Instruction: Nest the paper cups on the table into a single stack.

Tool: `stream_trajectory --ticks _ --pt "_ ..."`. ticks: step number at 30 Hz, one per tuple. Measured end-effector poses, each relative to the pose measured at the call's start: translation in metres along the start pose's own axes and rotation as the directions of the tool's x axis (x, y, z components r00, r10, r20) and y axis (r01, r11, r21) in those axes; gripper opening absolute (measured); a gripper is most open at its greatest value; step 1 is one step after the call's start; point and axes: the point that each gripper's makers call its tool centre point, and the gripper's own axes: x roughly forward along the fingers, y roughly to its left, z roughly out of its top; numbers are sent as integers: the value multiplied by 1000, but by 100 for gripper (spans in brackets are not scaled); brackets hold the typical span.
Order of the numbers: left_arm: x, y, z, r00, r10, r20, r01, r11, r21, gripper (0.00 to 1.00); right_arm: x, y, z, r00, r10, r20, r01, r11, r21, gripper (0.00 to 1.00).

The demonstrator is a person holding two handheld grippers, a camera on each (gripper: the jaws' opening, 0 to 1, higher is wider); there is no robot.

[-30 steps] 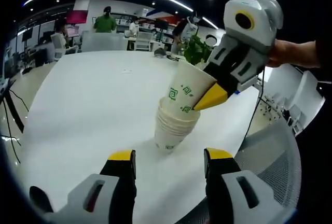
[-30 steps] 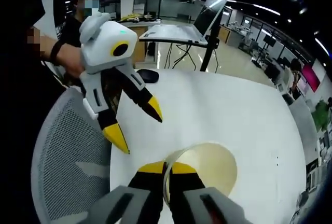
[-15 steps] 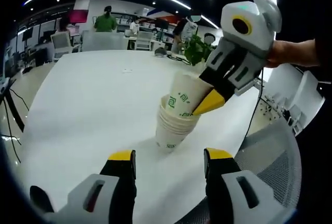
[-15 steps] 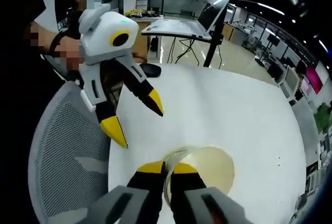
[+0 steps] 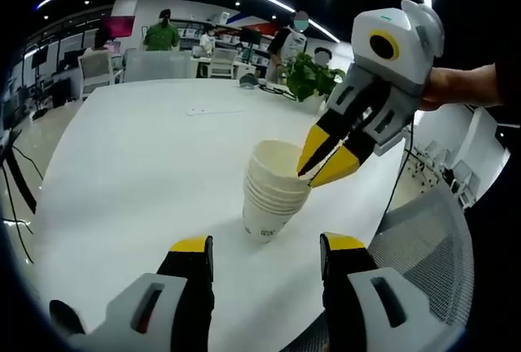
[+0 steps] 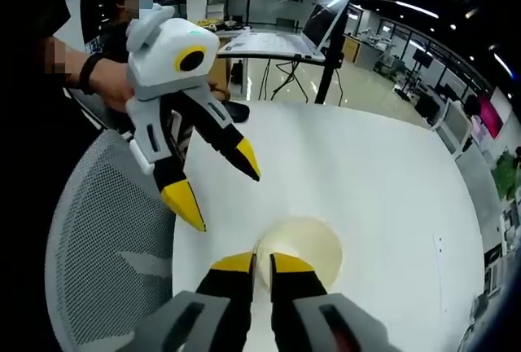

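Note:
A stack of several white paper cups with green print [image 5: 273, 193] stands on the white table [image 5: 146, 156]. The top cup [image 6: 299, 246] sits fully nested in it. My right gripper [image 5: 308, 178] reaches in from the right. Its yellow-tipped jaws straddle the near rim of that top cup, slightly open, with a narrow gap around the rim [image 6: 261, 259]. My left gripper [image 5: 266, 246] hangs wide open just in front of the stack, nothing between its jaws. It also appears at the left of the right gripper view, left gripper [image 6: 220, 181], above the table edge.
A grey mesh chair [image 5: 423, 254] stands close at the table's near edge [image 6: 114, 230]. A potted plant [image 5: 309, 79] sits at the far side. A laptop on a stand [image 6: 285, 38] rises beyond the table. People sit at desks in the background.
The right gripper lowered the tilted cup into the stack, where it now sits upright and nested. The gap between its jaws has widened a little. The left gripper stayed put.

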Motion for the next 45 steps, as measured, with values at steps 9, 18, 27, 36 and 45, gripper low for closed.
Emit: stream_trajectory --ticks 9,18,27,36,45 --pt "6 -3 9 999 -20 -30 22 997 70 51 -25 -12 -2 986 -79 149 60 990 128 23" --pt "25 -1 13 992 -47 -116 72 972 225 55 -17 -26 -35 975 -161 151 131 974 187 49" --pt "50 -5 11 975 -55 -217 138 911 390 57 22 -17 -47 992 -119 45 116 991 63 53" --pt "68 -9 7 955 -52 -293 208 819 534 41 38 -16 -38 994 -103 37 101 993 56 33" --pt "87 1 35 963 -46 -266 189 817 545 40 28 -49 -43 992 -127 11 126 989 74 31"
